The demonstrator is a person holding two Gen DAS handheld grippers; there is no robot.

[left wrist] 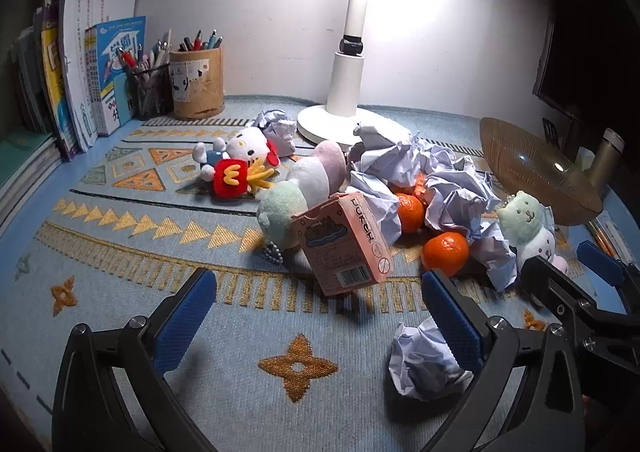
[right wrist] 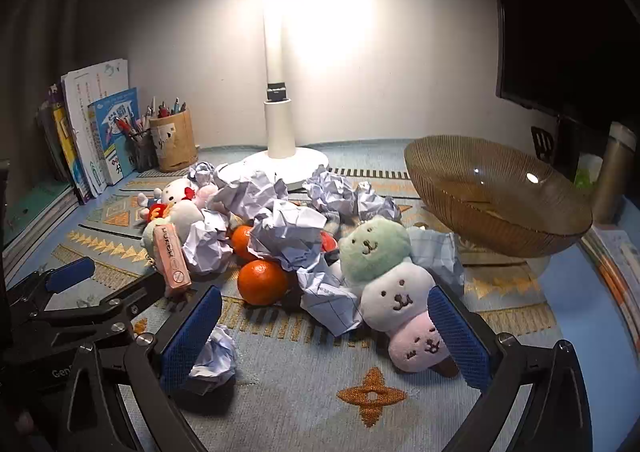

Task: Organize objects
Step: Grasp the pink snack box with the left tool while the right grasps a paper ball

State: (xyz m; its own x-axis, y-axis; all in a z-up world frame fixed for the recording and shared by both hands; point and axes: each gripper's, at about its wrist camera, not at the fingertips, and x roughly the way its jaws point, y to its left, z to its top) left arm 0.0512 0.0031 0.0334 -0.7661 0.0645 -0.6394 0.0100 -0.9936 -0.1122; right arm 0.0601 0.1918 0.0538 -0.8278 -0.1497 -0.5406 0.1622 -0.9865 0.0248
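A heap of things lies on the patterned mat: crumpled paper balls (left wrist: 416, 164) (right wrist: 288, 228), oranges (left wrist: 445, 253) (right wrist: 262, 282), a pink poker card box (left wrist: 344, 244) (right wrist: 171, 257), a Hello Kitty plush (left wrist: 240, 164) (right wrist: 176, 192), a pastel plush (left wrist: 304, 188) and a three-ball bear plush (right wrist: 392, 284) (left wrist: 528, 228). My left gripper (left wrist: 320, 316) is open and empty, just short of the poker box. My right gripper (right wrist: 326, 332) is open and empty, its right finger beside the bear plush. A loose paper ball (left wrist: 420, 364) (right wrist: 214, 354) lies between the two grippers.
A brown glass bowl (right wrist: 496, 196) (left wrist: 536, 164) stands at the right. A white desk lamp (left wrist: 344, 92) (right wrist: 278, 132) stands at the back. Pen holders (left wrist: 196, 84) and books (left wrist: 80, 72) line the back left. A dark monitor (right wrist: 560, 32) and a bottle (right wrist: 616, 172) are at the far right.
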